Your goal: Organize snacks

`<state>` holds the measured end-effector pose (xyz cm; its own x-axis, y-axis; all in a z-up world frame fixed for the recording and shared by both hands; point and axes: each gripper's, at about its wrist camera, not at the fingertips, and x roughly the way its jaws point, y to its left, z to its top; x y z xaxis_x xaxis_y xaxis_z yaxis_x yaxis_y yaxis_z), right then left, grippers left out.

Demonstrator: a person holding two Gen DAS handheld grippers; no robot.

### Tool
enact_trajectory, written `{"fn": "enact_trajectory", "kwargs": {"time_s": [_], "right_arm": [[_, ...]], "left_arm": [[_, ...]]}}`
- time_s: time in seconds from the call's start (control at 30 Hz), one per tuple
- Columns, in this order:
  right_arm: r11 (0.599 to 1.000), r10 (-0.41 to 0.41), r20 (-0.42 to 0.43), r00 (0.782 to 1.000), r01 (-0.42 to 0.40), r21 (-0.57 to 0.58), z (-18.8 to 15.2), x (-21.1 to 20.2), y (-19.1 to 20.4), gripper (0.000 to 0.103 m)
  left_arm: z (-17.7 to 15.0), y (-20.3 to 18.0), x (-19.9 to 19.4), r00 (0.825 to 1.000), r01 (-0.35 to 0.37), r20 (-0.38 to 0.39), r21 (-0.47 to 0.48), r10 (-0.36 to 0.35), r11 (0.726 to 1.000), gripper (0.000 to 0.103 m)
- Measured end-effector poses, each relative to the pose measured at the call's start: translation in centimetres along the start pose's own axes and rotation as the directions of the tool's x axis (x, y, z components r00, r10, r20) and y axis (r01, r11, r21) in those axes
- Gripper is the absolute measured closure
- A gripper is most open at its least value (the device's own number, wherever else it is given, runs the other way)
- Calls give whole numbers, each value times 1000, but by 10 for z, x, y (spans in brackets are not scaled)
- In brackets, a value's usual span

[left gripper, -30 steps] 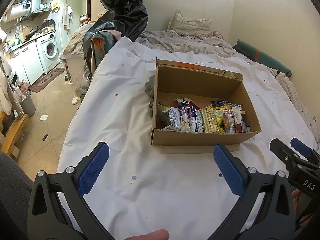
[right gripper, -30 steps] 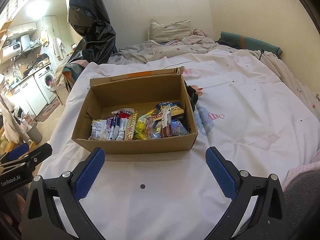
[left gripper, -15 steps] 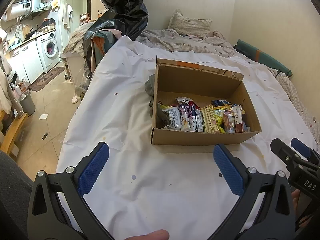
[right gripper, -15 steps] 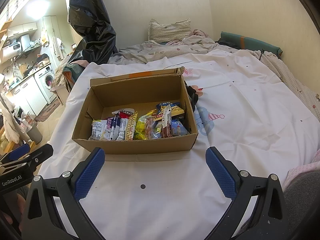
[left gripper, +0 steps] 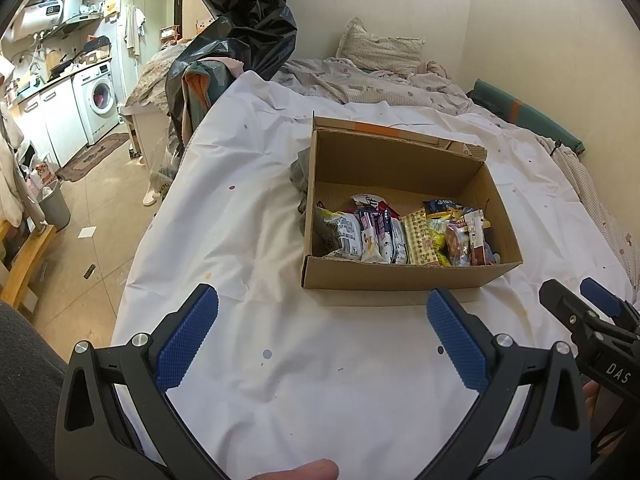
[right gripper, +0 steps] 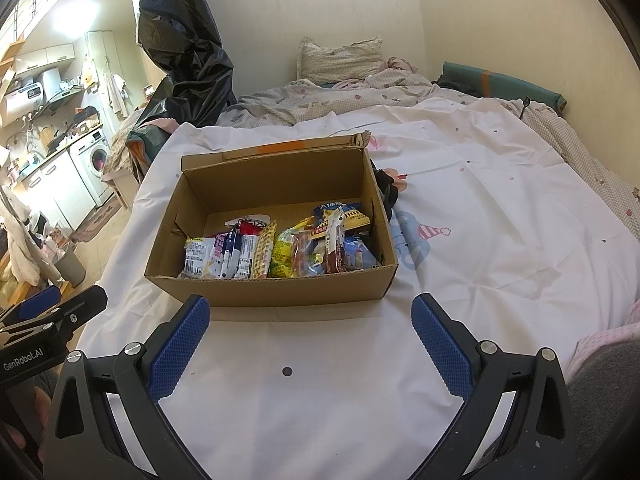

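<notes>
An open cardboard box (left gripper: 400,276) stands on the white bed sheet; it also shows in the right wrist view (right gripper: 280,290). Several snack packets (left gripper: 404,234) stand in a row against its near wall, also in the right wrist view (right gripper: 280,250). My left gripper (left gripper: 322,314) is open and empty, held short of the box's near left corner. My right gripper (right gripper: 310,318) is open and empty, held short of the box's near wall. Each gripper shows at the edge of the other's view: the right one (left gripper: 584,312), the left one (right gripper: 56,312).
A dark cloth (left gripper: 300,170) lies against the box's left side. A black plastic bag (left gripper: 240,28) hangs at the bed's far left. A pillow (right gripper: 340,58) and rumpled bedding lie at the head. The bed's left edge drops to the kitchen floor (left gripper: 80,208).
</notes>
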<state>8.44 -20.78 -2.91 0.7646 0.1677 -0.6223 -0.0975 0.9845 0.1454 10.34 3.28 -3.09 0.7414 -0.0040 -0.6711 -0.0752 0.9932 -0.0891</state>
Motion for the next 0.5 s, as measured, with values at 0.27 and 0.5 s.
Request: {"fn": "enact_trajectory", "kwargs": {"time_s": [0.27,0.5], "right_arm": [[1000,0,0,1000,0,0,0,0,0,0],[1000,1,0,1000,-1,-2,-1,0,1,0]], "left_arm": [[1,-1,-1,1000,-2,2,-2,2,1000,0],[1,-1,-1,1000,-1,2,-2,1,1000,0]]}}
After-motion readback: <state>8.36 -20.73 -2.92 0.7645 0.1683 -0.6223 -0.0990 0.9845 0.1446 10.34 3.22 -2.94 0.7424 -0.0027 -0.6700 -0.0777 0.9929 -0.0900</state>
